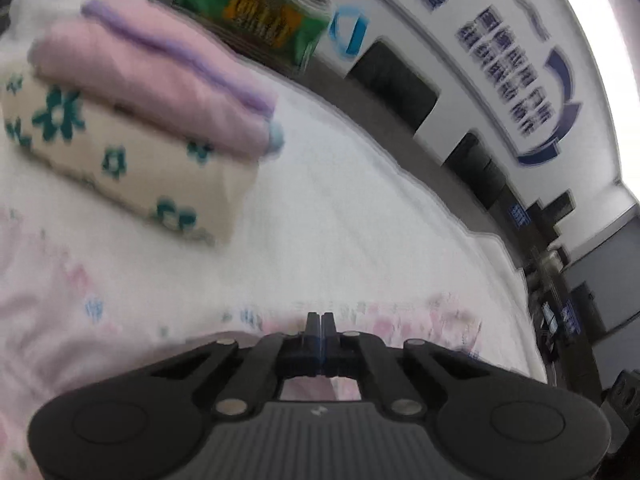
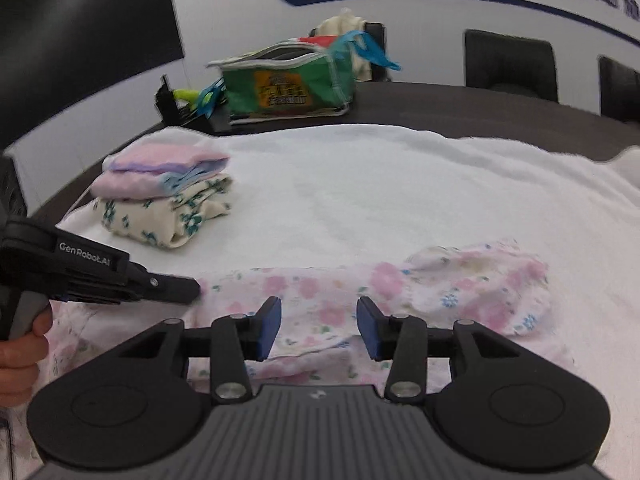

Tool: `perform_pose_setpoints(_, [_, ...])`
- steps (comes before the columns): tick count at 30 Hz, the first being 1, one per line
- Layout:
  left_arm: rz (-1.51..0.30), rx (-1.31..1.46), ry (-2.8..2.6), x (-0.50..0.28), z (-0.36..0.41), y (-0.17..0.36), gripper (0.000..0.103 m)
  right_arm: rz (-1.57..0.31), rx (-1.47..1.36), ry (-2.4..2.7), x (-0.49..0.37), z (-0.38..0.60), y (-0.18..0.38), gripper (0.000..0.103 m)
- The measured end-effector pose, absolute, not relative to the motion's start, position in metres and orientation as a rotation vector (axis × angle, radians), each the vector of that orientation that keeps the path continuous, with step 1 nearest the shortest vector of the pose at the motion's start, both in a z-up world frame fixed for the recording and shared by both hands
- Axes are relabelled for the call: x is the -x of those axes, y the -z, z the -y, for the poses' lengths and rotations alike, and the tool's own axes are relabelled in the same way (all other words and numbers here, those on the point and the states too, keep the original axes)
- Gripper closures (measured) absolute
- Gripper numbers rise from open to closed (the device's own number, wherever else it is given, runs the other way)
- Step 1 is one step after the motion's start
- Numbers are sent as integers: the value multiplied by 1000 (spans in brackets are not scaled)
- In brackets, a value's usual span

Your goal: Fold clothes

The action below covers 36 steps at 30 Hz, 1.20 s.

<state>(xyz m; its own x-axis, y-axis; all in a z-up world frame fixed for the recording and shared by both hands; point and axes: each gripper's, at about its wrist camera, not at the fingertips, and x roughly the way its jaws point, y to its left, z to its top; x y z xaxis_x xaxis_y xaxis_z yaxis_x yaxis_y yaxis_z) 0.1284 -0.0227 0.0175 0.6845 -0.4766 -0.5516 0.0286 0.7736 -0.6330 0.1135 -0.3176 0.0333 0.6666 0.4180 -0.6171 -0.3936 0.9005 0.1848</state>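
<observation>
The left gripper is reaching in low and level from the left edge of the table, a hand wrapping its grip. Its fingers are pressing together, the tips lying at the edge of the pink floral garment; the blur is making it hard to tell whether cloth is pinched between them. The right gripper is hovering over the same garment at the near edge, its blue pads standing well apart and holding nothing. The garment is lying spread on a white towel covering the dark table. A folded stack is sitting near the towel's far left corner. A green bag is standing beyond the towel, with black chairs lining the white lettered wall.
</observation>
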Motion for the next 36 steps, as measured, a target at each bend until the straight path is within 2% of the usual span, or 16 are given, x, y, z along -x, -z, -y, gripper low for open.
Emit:
perform_pose_setpoints(2, [-710, 645, 316, -127, 15, -21, 103, -700, -58, -461, -114, 322, -30, 61])
perform_pose_setpoints(4, [-795, 644, 294, -128, 16, -24, 103, -692, -62, -477, -113, 322, -28, 61])
perform_pose_setpoints(5, [-841, 639, 304, -125, 16, -26, 100, -690, -60, -483, -111, 321, -27, 61])
perform_pose_setpoints(8, [-907, 605, 332, -105, 23, -37, 77, -679, -45, -502, -107, 317, -29, 60])
perform_pose_setpoints(9, [-910, 591, 322, -101, 26, -41, 61, -676, -47, -508, -107, 316, -29, 60])
perform_pose_setpoints(10, [-909, 578, 310, -98, 29, -44, 49, -673, -50, -515, -107, 315, -28, 60])
perform_pose_setpoints(11, [-916, 571, 279, -97, 32, -45, 47, -671, -53, -521, -107, 315, -28, 60])
perform_pose_setpoints(14, [-939, 557, 223, -101, 44, -40, 50, -681, -59, -518, -109, 314, -24, 60])
perform_pose_setpoints(15, [-939, 571, 217, -103, 44, -36, 57, -684, -57, -521, -108, 314, -22, 60])
perform_pose_setpoints(16, [-938, 590, 211, -105, 43, -32, 79, -687, -55, -524, -108, 314, -21, 60])
perform_pose_setpoints(17, [-938, 610, 204, -107, 42, -27, 93, -683, -59, -524, -107, 314, -20, 60])
perform_pose_setpoints(18, [-937, 624, 204, -110, 41, -24, 103, -677, -64, -523, -107, 315, -19, 60])
perform_pose_setpoints(27, [-660, 625, 274, -108, 17, -32, 103, -628, -111, -520, -106, 321, -14, 60])
perform_pose_setpoints(32, [-516, 600, 331, -111, 12, -27, 103, -600, -137, -518, -105, 325, -10, 55])
perform_pose_setpoints(36, [-499, 569, 367, -114, 22, -25, 103, -574, -138, -557, -101, 325, -11, 55])
